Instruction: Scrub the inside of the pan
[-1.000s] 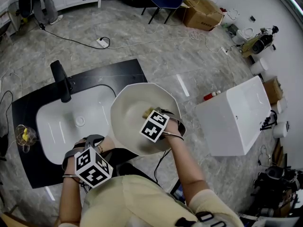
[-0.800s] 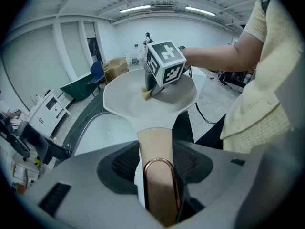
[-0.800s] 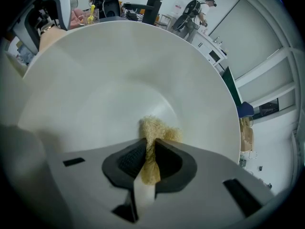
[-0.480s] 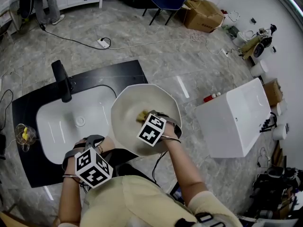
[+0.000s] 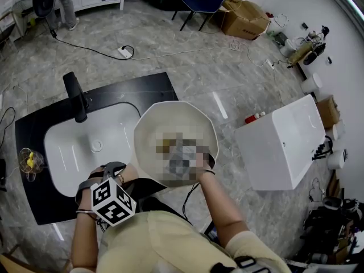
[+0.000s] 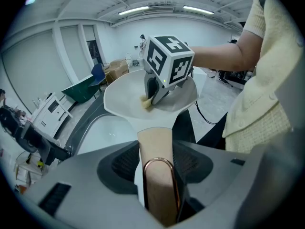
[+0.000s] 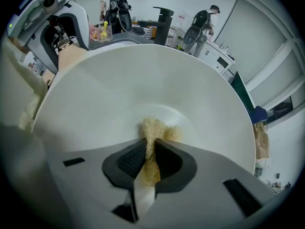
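A cream, many-sided pan (image 5: 170,121) is held over the right end of the sink; in the left gripper view the pan (image 6: 178,97) shows tilted. My left gripper (image 6: 158,151) is shut on its tan handle (image 6: 155,137), which has a copper loop. My right gripper (image 7: 150,147) is inside the pan (image 7: 143,75), shut on a yellow scrub pad (image 7: 155,128) that presses against the pan's floor. In the head view a mosaic patch covers the right gripper; the left gripper's marker cube (image 5: 112,201) shows below the pan.
A white sink (image 5: 74,152) sits in a black countertop (image 5: 34,129), with a black faucet (image 5: 74,98) behind it. A glass with yellow things (image 5: 28,162) stands at the left. A white cabinet (image 5: 284,141) is to the right. A cable (image 5: 85,49) lies on the floor.
My right gripper has slid the scrub pad a little left and toward me across the pan's floor. The pan and left gripper have stayed put.
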A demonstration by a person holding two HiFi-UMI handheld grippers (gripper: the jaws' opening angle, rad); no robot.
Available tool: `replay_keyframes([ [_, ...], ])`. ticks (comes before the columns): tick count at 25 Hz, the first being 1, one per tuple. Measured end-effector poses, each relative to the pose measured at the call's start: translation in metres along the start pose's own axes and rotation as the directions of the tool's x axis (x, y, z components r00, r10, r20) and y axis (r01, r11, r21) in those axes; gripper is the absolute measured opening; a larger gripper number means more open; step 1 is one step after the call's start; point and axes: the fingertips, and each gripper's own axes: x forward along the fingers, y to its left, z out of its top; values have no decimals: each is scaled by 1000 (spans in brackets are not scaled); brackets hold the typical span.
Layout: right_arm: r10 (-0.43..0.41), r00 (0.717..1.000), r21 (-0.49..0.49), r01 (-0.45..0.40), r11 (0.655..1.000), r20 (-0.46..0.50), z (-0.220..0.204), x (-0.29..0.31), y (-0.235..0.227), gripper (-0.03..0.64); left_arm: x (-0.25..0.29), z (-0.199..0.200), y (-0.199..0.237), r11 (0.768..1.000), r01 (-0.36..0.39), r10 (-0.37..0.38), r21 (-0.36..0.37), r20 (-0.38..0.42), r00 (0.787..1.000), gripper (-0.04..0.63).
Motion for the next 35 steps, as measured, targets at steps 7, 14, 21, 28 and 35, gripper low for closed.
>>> replay_keyframes([
  [7,36,999,-11,-35,999,27,10,-2,16,64,0,-1,-1,1000,-8,8,4,11,1000,215],
  [14,140,988,13,-141,990,64,21,-3,36,64,1,-2,0,1000,-1,1,6,16,1000,215],
  [21,285,948,34,-293,956,140,37,-11,61,64,1,-1,0,1000,-1,1,9,16,1000,215],
  [28,429,878,71,-451,889,212,43,-26,72,64,0,-1,0,1000,-2,2,12,21,1000,215],
  [35,528,767,43,-580,814,365,61,-56,82,64,0,1,-1,1000,-6,6,20,17,1000,215],
])
